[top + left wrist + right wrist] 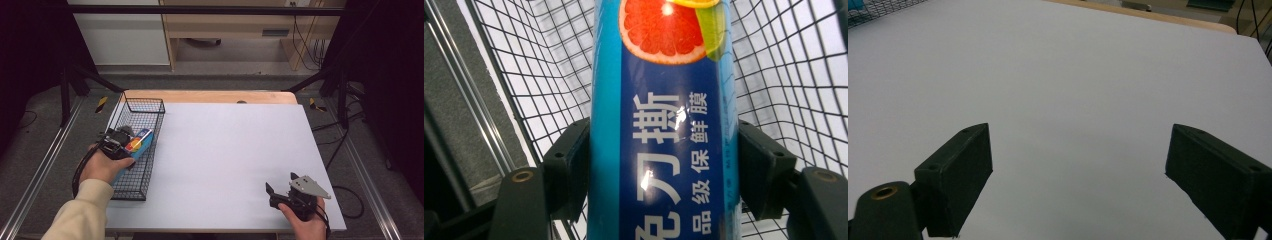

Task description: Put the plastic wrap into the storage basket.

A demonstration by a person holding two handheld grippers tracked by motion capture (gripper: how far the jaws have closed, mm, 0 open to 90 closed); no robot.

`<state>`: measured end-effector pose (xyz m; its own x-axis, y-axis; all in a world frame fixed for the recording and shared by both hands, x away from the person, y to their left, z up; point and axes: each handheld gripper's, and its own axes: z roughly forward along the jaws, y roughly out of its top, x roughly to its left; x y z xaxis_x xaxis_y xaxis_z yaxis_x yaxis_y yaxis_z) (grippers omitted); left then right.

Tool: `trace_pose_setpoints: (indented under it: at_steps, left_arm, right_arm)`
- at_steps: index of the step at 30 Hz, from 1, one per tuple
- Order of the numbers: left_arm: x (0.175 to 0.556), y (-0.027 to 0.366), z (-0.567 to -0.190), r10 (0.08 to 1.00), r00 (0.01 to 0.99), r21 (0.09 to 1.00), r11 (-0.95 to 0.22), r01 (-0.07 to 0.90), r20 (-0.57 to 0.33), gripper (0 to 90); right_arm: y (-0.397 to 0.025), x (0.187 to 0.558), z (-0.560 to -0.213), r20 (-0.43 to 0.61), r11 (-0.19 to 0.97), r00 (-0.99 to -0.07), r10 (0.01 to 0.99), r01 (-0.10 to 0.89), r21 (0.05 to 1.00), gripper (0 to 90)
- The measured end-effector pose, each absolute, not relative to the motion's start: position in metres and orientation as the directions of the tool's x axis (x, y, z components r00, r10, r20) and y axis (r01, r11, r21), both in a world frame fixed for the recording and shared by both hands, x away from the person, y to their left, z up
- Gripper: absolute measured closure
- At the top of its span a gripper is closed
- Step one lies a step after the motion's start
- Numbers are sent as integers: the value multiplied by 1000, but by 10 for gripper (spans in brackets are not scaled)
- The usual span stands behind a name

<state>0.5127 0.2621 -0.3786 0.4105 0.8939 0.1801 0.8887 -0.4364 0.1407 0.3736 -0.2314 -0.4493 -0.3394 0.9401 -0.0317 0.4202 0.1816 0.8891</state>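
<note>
A long blue box of cling film (139, 142) with a grapefruit picture lies inside the black wire basket (146, 106) at the table's left side. My left gripper (121, 145) is shut on that box; in the left gripper view both black jaws press against the sides of the box (664, 130), with the basket mesh (784, 65) behind it. My right gripper (281, 189) rests near the table's front right corner, open. In the right gripper view its gripper (1078, 170) holds nothing, and its jaws stand wide apart over bare white table (1073, 80).
The white tabletop (235, 150) stretches between the basket and the right hand. A wooden strip (210, 96) runs along the far edge. Metal rails (45, 160) and dark frame posts flank the table. A corner of the basket (878, 7) is at upper left in the right gripper view.
</note>
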Motion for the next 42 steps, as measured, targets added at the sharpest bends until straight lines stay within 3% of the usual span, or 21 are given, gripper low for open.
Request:
trace_pose_setpoints:
  at_steps: [11, 15, 20, 24, 28, 35, 42]
  left_arm:
    - [511, 264, -381, 896, 410, 157, -436, 886, 171, 318]
    - [501, 263, -366, 888, 414, 266, -456, 849, 200, 269]
    - [478, 257, -338, 875, 422, 454, -485, 748, 238, 140]
    - [448, 250, -327, 859, 472, 610, -486, 626, 199, 57]
    - [425, 244, -332, 846, 514, 720, -445, 533, 143, 57]
    - [409, 222, -359, 792, 606, 806, -406, 432, 74, 55]
    - [421, 194, -372, 762, 646, 854, -362, 373, 41, 61]
  right_arm:
    - [-231, 374, -450, -31, 183, -341, 939, 425, 887, 115]
    - [-231, 374, -450, -35, 188, -345, 938, 422, 887, 110]
    - [-230, 374, -450, -46, 197, -344, 938, 418, 887, 105]
    - [-231, 375, -450, -53, 200, -338, 940, 418, 886, 101]
    - [-231, 376, -450, -66, 211, -333, 941, 420, 883, 100]
    - [-233, 377, -452, -80, 217, -312, 947, 432, 875, 93]
    - [-239, 379, -453, -67, 185, -264, 962, 449, 874, 73]
